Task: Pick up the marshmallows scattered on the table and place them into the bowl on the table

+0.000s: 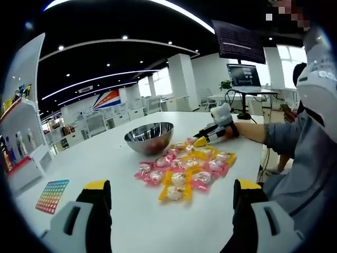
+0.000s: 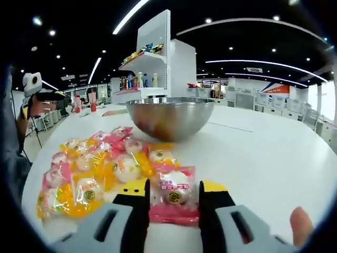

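Wrapped marshmallows [image 1: 187,169] lie in a loose heap of pink and yellow packets on your white bench [image 1: 126,211], just in front of the steel bowl [image 1: 149,137], with a few packets close against its near side. In the right gripper view the same heap [image 2: 100,168] spreads from the bowl [image 2: 169,117] toward your right gripper [image 2: 174,203], whose fingers [image 2: 132,211] stand apart on either side of one pink packet [image 2: 175,197]; you cannot tell whether they touch it. That packet carries red print and a round dark emblem, too small to read. Something reddish shows inside the bowl in the left gripper view, blurred.

Your left gripper [image 1: 171,203] hangs above the bench short of the heap, fingers [image 1: 95,203] spread wide with nothing between them. From there, your right gripper [image 1: 208,136] shows at the far edge of the heap, a sleeve behind it.

A coloured grid card [image 1: 52,195] lies on the bench to the left. Shelves [image 2: 152,58] with bottles stand beyond the bowl. A monitor [image 1: 244,75] sits on a far desk, its text unreadable.
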The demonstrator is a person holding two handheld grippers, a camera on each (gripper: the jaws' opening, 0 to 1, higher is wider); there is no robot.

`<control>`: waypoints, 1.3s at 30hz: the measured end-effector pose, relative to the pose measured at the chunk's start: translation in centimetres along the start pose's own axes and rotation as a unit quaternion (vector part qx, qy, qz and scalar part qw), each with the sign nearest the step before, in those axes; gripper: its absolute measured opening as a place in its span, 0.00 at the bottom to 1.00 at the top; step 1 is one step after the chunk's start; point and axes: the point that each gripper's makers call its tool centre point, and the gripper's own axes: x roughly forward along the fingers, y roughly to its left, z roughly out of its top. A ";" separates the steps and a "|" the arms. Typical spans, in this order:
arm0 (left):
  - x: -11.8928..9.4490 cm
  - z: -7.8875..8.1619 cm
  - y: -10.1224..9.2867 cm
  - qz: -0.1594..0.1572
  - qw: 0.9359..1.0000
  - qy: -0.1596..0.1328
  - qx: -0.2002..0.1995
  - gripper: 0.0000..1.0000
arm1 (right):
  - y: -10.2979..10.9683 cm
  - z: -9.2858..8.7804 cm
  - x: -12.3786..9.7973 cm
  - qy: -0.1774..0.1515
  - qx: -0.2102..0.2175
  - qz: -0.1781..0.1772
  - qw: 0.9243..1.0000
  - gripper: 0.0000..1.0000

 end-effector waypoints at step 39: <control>-0.2 0.7 1.1 0.016 1.000 -0.009 0.011 0.96 | 4.4 10.2 -10.5 -0.113 -0.043 -0.015 0.993 0.14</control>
